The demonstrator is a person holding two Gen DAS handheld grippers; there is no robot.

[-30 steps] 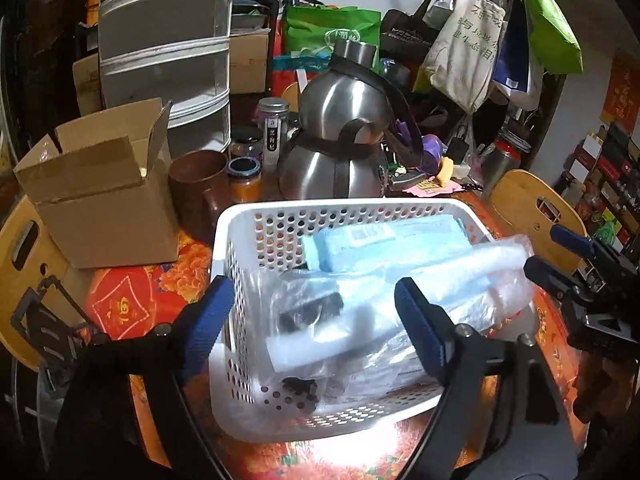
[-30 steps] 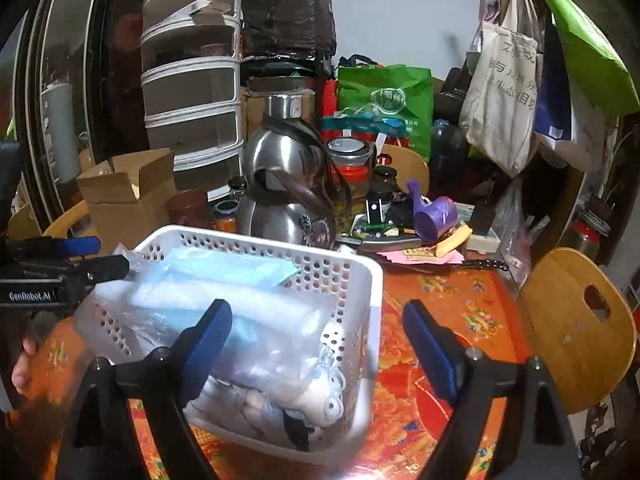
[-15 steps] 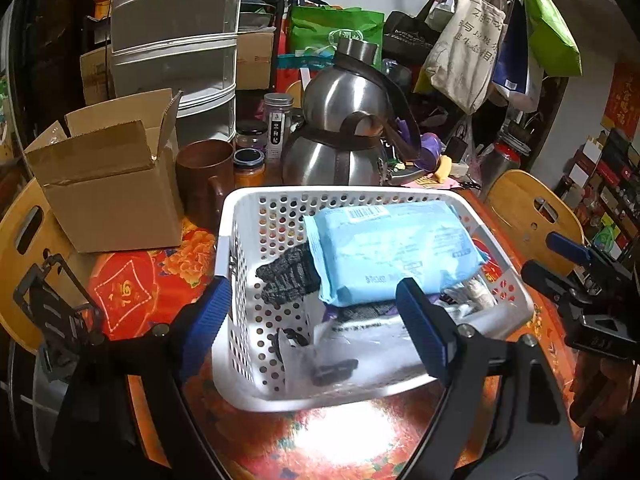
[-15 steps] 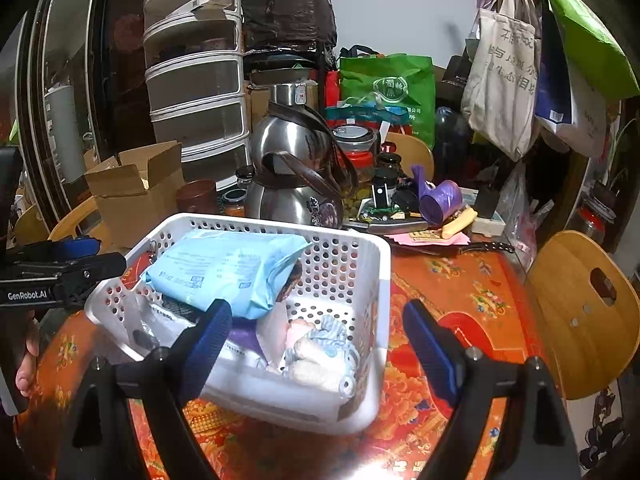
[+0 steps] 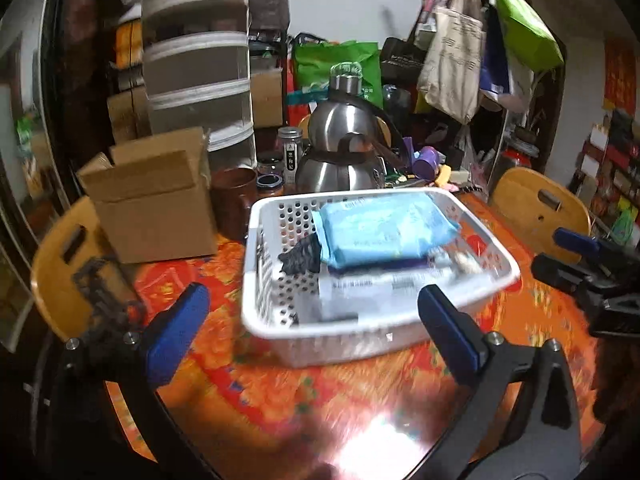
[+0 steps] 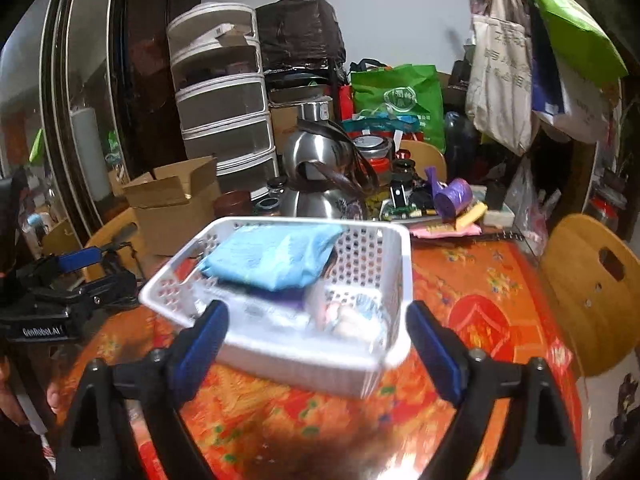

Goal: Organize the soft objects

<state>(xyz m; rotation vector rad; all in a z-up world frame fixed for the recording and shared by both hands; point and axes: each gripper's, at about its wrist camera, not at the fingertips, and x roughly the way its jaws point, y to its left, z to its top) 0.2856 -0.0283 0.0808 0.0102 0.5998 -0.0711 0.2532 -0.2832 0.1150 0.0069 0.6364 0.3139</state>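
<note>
A white perforated basket (image 5: pixel 276 324) (image 6: pixel 384 248) stands on the orange patterned tablecloth. On top inside it lies a light blue soft pack (image 5: pixel 384 228) (image 6: pixel 276 256), with a dark knitted item (image 5: pixel 302 258) beside it and a clear plastic-wrapped item (image 5: pixel 360 296) in front. Small pale soft items (image 6: pixel 348 316) fill one corner. My left gripper (image 5: pixel 310 328) is pulled back in front of the basket, jaws opening, nothing between them. My right gripper (image 6: pixel 316 344) hangs before the basket's near wall, jaws opening and empty.
Behind the basket stand a steel kettle (image 5: pixel 344 152), a brown mug (image 5: pixel 234 200), jars and an open cardboard box (image 5: pixel 152 196). Wooden chair backs (image 5: pixel 536 208) (image 6: pixel 592 292) flank the table. Bags hang at the back right; stacked drawers (image 6: pixel 224 120) stand at the back left.
The clear plastic-wrapped bundle that was lifted over the basket one second ago now lies inside it. Both grippers have drawn back from the basket and their jaws stand wider.
</note>
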